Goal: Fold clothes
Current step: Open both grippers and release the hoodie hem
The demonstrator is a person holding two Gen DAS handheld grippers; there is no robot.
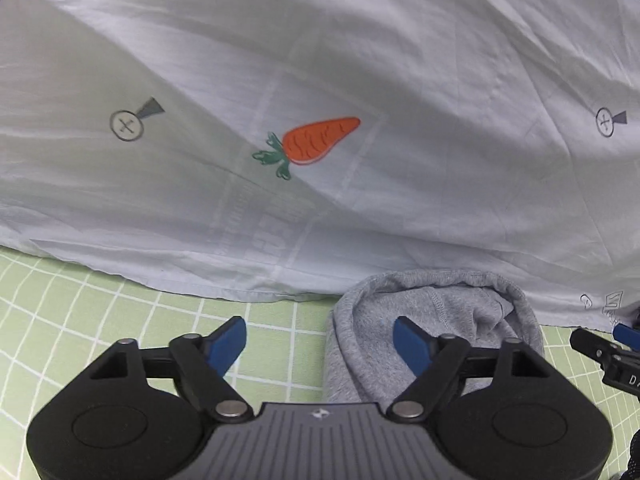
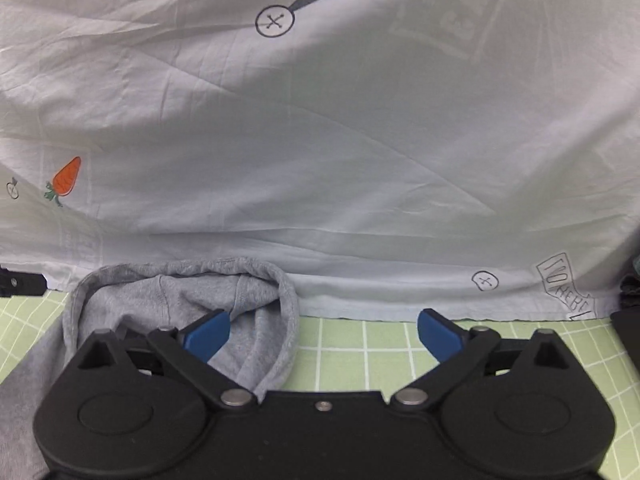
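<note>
A grey sweatshirt-knit garment (image 1: 448,312) lies bunched on the green grid mat (image 1: 100,320), its rolled hem curling toward the backdrop. My left gripper (image 1: 320,340) hovers open above the garment's left edge; its right blue pad (image 1: 410,342) is over the fabric and its left one over bare mat. In the right wrist view the same garment (image 2: 180,300) sits at lower left. My right gripper (image 2: 324,334) is open too, its left pad (image 2: 208,338) over the garment's right edge and its right pad (image 2: 438,336) over the mat (image 2: 360,352). Nothing is gripped.
A pale wrinkled sheet (image 1: 320,80) with a carrot print (image 1: 316,142) hangs as a backdrop behind the mat. The right gripper's black frame (image 1: 608,352) shows at the left view's right edge. Dark objects (image 2: 628,320) sit at the right view's far right.
</note>
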